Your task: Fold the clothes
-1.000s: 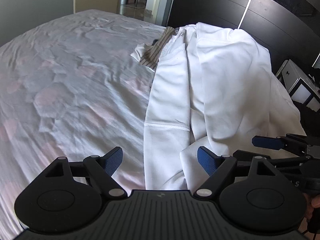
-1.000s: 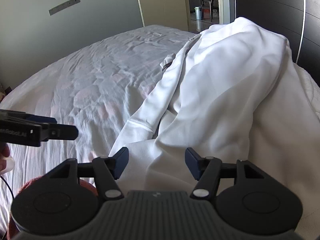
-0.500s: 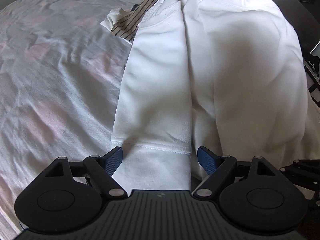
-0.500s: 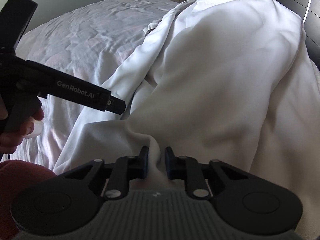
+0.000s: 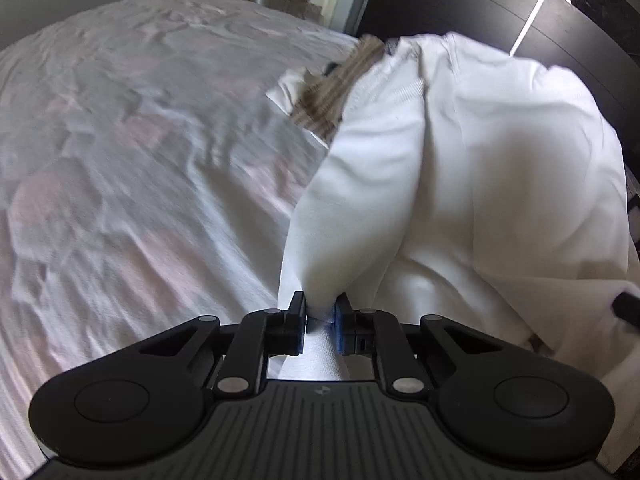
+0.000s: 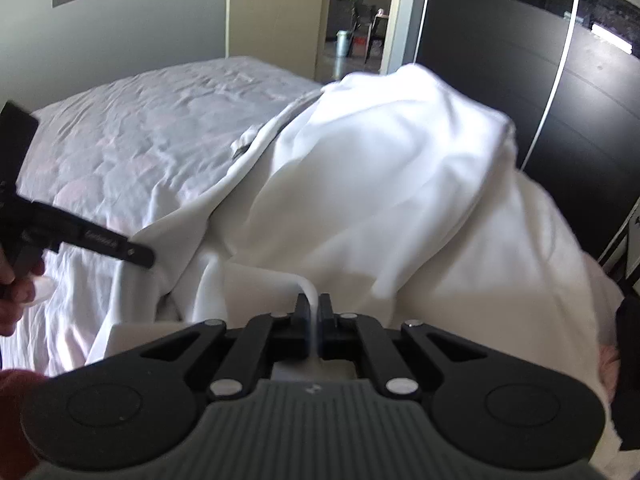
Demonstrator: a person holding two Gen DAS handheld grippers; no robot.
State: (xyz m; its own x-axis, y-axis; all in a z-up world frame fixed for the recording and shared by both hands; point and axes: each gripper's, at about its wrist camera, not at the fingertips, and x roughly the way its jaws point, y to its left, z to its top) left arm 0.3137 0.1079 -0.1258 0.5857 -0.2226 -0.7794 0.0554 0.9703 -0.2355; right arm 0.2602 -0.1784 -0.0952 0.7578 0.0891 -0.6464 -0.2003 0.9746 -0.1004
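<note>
The left gripper [image 5: 319, 320] is pinching the cuffed end of a white garment [image 5: 460, 184], its 2 jaws drawn narrow with a thick fold of cloth squeezed between the blue pads [image 5: 339, 330]. From that pinch the fabric is rising and fanning out into a long, rounded panel that is running away toward the dark headboard [image 5: 460, 4]. The right gripper [image 6: 313, 320] is doing the same on another edge of the white garment [image 6: 380, 184]: its jaws are nearly touching, with a thin hem of cloth standing upright in the slot between them. The garment is lying heaped on the right side of the bed [image 5: 132, 168], its bulk bunching in soft folds against the headboard side, while the left part of the wrinkled pale sheet is lying bare. At the far end of the garment, a striped brownish piece of cloth [image 5: 340, 88] is poking out from under the white collar area, touching it. In the right wrist view the left gripper [image 6: 150, 256] is showing from the side as a dark bar with lettering too blurred to read, its tip touching the garment's left edge, and a hand [image 6: 18, 288] is gripping its handle at the frame's left edge. Beyond the bed, an open doorway [image 6: 356, 28] is showing a lit room.
</note>
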